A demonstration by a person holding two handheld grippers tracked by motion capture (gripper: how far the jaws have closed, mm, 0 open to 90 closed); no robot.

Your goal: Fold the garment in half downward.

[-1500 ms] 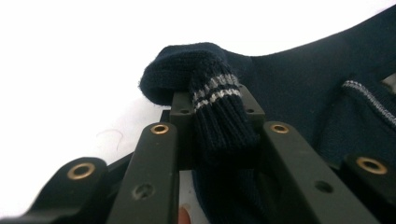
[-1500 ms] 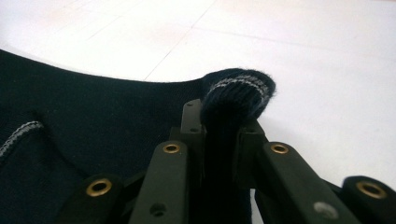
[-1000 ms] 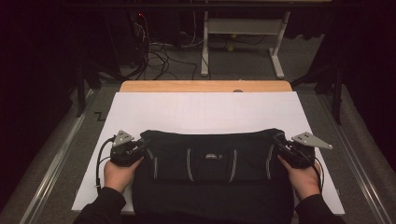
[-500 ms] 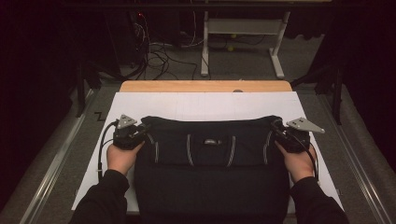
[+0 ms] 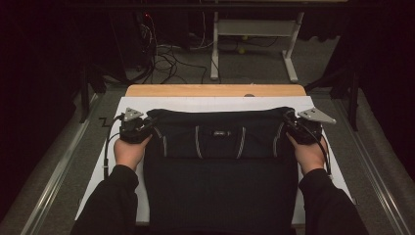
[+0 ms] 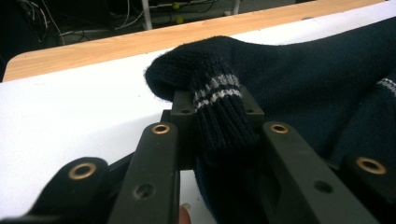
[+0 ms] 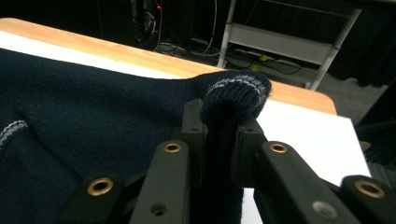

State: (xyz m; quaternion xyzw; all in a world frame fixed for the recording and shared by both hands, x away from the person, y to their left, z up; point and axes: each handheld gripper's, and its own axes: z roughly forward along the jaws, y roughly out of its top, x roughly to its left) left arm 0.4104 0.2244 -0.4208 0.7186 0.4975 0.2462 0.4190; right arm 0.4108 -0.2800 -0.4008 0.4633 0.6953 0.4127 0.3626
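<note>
A dark navy knit sweater point(image 5: 220, 166) with thin white stripes lies on the white table sheet point(image 5: 220, 104), its top part folded over. My left gripper point(image 5: 147, 122) is shut on the fold's left corner, and the striped knit point(image 6: 217, 100) bulges out between its jaws. At the right corner my right gripper point(image 5: 289, 119) is shut on the cloth too, with the striped edge point(image 7: 233, 93) bunched over its jaws. Both hands hold the fold a little above the sheet.
A wooden table edge point(image 5: 215, 90) runs along the far side of the white sheet. Beyond it on the floor are cables point(image 5: 166, 54) and a white metal frame point(image 5: 254, 29). Metal rails point(image 5: 54, 171) border the table at left and right.
Both grippers have carried the sweater's folded edge away from the person, toward the far side of the table, and slightly up. The fold now lies nearer the wooden edge.
</note>
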